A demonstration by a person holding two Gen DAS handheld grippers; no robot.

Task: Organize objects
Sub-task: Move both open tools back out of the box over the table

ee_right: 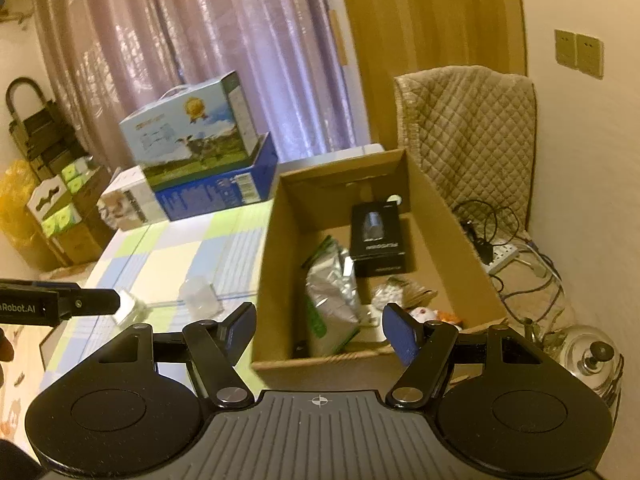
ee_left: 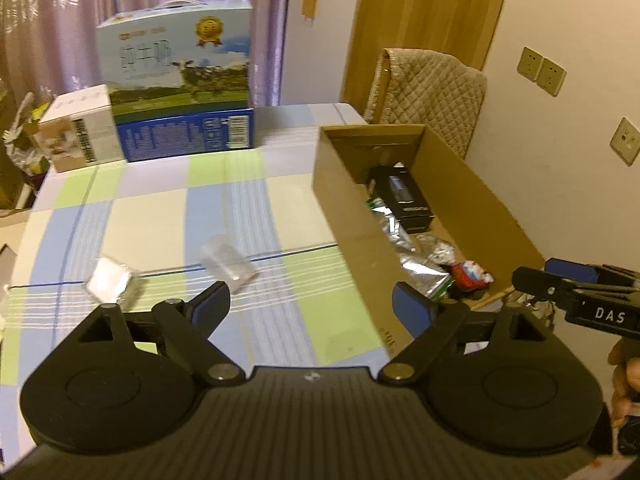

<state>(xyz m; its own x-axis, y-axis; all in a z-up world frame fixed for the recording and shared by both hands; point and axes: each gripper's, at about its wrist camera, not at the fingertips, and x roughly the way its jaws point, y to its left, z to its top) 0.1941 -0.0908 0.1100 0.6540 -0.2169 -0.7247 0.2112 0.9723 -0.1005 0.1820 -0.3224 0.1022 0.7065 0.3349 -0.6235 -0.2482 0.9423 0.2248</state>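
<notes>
My left gripper [ee_left: 312, 304] hangs with its jaws spread wide and nothing between them, low over the table [ee_left: 152, 216] with its checked blue, green and cream cloth. Just ahead of its left finger lie two small clear plastic containers: one [ee_left: 227, 261] near the middle of the cloth, the other [ee_left: 110, 285] further left, both blurred, so I cannot make out what is in them. My right gripper [ee_right: 319, 330] is also spread apart and empty, held over the near edge of the open cardboard box [ee_right: 276, 240] that sits on the right side of the table. Inside the box I see a black carton [ee_right: 376, 240] toward the back, a silver foil pouch [ee_right: 330, 292] with green print beside it, and a small red and white wrapped item [ee_left: 470, 274] in the near corner. At the far end of the table stand a blue milk gift box [ee_left: 180, 60] with a cow on it and a smaller white box [ee_left: 80, 128] touching its left side. A quilted beige chair cover [ee_right: 468, 128] stands behind the cardboard box.
</notes>
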